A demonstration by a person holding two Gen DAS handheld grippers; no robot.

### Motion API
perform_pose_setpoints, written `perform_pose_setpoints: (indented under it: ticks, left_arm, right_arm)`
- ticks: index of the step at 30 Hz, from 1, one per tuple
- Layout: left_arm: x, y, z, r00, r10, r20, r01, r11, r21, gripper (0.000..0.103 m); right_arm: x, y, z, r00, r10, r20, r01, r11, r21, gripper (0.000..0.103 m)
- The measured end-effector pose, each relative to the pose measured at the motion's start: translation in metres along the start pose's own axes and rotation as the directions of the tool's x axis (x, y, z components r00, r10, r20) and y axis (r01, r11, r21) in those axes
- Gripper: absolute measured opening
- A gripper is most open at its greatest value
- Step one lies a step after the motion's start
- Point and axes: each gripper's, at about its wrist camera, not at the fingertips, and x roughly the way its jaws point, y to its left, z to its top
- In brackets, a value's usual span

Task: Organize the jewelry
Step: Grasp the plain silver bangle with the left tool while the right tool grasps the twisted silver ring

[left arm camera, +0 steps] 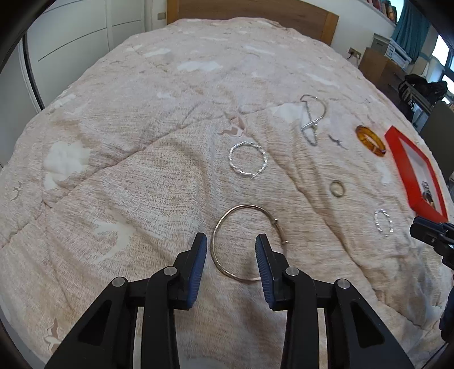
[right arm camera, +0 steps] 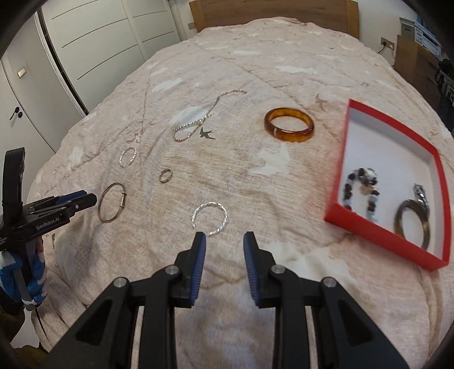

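My left gripper is open just above the bed, its blue pads either side of the near left rim of a thin gold bangle, which also shows in the right wrist view. My right gripper is open and empty, just short of a small twisted silver bangle. A red box at the right holds a beaded bracelet and a dark ring-shaped bangle. An amber bangle, a silver chain, a small ring and a twisted silver hoop lie loose on the bed.
The jewelry lies on a beige quilted bedspread with a wooden headboard at the far end. White wardrobe doors stand at the left. Wooden furniture and a black bag stand beyond the bed's right edge.
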Motion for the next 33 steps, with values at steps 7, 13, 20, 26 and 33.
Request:
perform_pose_setpoints:
  ticks: [7,13,20,26,33]
  left_arm:
    - [0.032,0.003,0.007,0.999,0.009,-0.043,-0.009,1.000,-0.004,0.025]
    - [0.039,0.019,0.003,0.998,-0.031,-0.056,0.028,0.998,-0.054,0.020]
    - [0.043,0.014,0.004,0.997,-0.021,-0.069,0.019,0.999,-0.029,0.017]
    - [0.034,0.014,0.004,0.998,0.007,-0.058,-0.010,0.999,-0.044,0.006]
    - [0.007,0.011,0.002,0.998,0.046,-0.036,-0.048,0.998,-0.049,0.004]
  right_arm:
    - [0.034,-0.004,0.014,0.999,0.012,-0.047,-0.012,1.000,-0.010,0.026]
    - [0.052,0.003,0.015,0.996,0.015,-0.093,-0.020,0.999,-0.048,0.025]
    - [0.064,0.012,0.016,0.993,-0.029,-0.116,0.017,0.994,-0.107,0.017]
    - [0.058,0.008,0.015,0.995,-0.032,-0.095,0.022,0.994,-0.103,0.006]
    - [0.020,0.003,0.012,1.000,-0.020,-0.022,0.018,0.996,-0.085,0.005]
